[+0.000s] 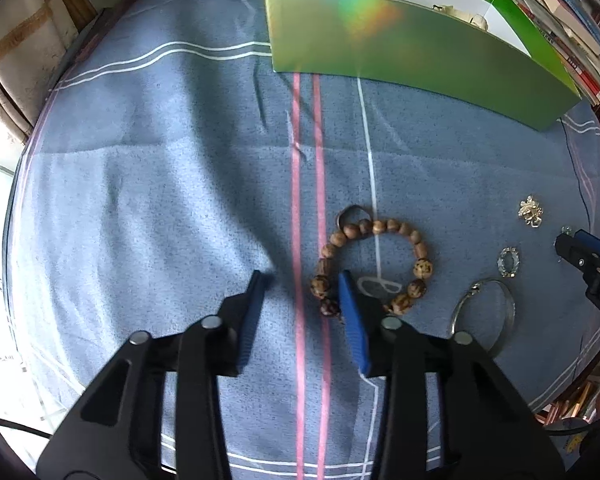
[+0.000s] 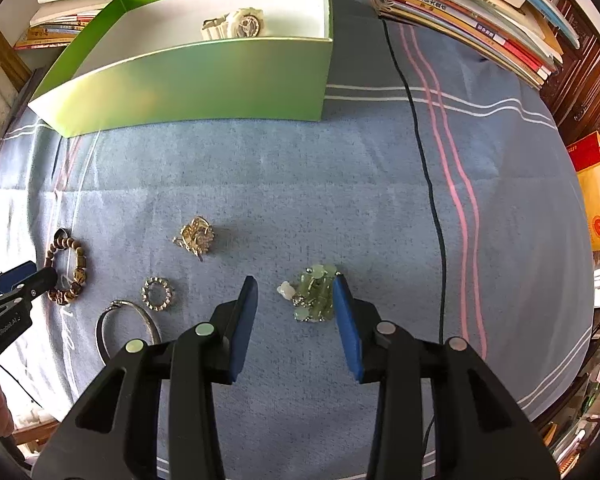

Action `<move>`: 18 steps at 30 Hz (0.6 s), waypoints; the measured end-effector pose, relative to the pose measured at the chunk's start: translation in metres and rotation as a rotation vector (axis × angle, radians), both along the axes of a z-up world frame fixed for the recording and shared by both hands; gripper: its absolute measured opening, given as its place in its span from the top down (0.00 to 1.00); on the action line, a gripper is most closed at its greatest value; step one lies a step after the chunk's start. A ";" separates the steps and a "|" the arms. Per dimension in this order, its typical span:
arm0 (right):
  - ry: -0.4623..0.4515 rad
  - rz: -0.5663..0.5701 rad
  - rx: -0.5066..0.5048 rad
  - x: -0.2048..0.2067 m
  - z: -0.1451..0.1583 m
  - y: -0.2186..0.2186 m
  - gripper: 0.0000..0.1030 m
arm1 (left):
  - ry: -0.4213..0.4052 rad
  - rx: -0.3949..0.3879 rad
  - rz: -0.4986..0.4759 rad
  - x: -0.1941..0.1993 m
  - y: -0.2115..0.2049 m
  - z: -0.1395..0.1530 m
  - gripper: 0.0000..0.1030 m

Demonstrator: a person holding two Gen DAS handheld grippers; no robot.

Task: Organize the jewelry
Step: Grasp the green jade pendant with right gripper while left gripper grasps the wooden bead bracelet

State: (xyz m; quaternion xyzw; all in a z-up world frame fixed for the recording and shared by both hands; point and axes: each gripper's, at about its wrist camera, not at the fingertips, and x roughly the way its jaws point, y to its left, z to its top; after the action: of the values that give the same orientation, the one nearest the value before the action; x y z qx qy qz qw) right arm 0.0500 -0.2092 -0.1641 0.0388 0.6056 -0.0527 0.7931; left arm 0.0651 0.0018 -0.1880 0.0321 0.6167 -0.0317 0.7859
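My left gripper (image 1: 304, 280) is open; its right finger sits over the near edge of a brown wooden bead bracelet (image 1: 414, 240), also in the right wrist view (image 2: 78, 268). My right gripper (image 2: 294, 282) is open, with a pale green stone bracelet (image 2: 314, 294) lying bunched between the fingertips, close to the right finger. On the blue cloth lie a silver bangle (image 2: 140, 310), a sparkly ring (image 2: 158, 294) and a gold brooch (image 2: 196, 236). A green box (image 2: 204, 80) at the back holds a white watch (image 2: 236, 24).
Stacks of books (image 2: 472, 12) line the back and right edges of the table. A black cable (image 2: 424, 184) runs across the cloth on the right. A red and yellow packet (image 2: 598, 200) stands at the far right edge.
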 end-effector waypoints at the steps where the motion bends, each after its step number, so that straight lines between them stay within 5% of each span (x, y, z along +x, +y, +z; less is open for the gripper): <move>1: -0.002 -0.003 0.001 0.001 0.000 0.000 0.63 | 0.001 -0.002 0.002 0.000 0.002 0.000 0.67; 18: -0.005 -0.040 0.038 -0.016 -0.009 -0.032 0.62 | 0.006 -0.004 0.022 0.006 0.012 0.000 0.66</move>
State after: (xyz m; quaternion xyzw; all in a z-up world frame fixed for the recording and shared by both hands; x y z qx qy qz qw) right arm 0.0336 -0.2410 -0.1732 0.0658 0.6037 -0.0570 0.7924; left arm 0.0713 0.0134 -0.1885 0.0235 0.6194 -0.0245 0.7843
